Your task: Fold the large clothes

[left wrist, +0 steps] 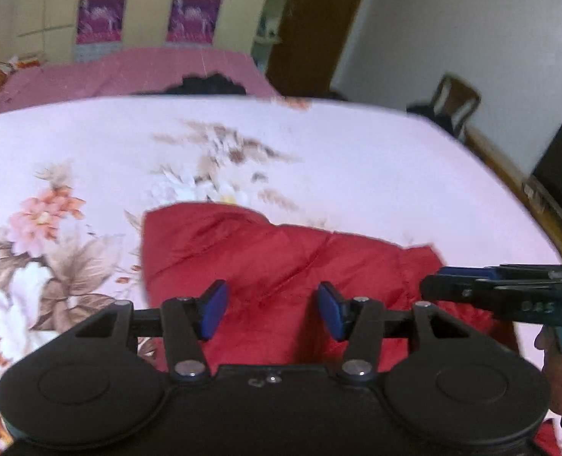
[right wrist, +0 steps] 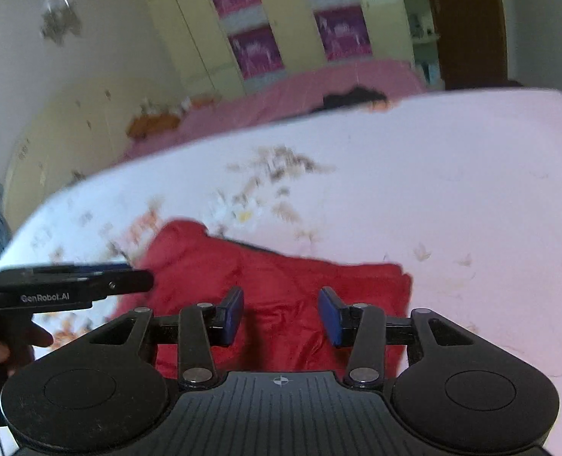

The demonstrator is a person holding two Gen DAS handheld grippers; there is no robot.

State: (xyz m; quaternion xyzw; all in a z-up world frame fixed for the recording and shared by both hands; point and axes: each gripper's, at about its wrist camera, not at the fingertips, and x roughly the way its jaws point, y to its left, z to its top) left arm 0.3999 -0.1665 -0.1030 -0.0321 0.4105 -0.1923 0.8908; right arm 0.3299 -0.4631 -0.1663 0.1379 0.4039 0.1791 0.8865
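A floral bedsheet (left wrist: 319, 144) covers the bed, and on its near part lies a folded red garment (left wrist: 281, 250), flat on the cloth. Both the left gripper (left wrist: 272, 311) and the right gripper (right wrist: 281, 317) hover over its near edge, side by side, their blue pads parted and grasping nothing.

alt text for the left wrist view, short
A folded red garment lies on a bed under a pale floral sheet, seen over the left gripper, whose blue pads stand apart with nothing between them. The right gripper reaches in from the right edge over the garment's corner; wardrobe and chair behind.
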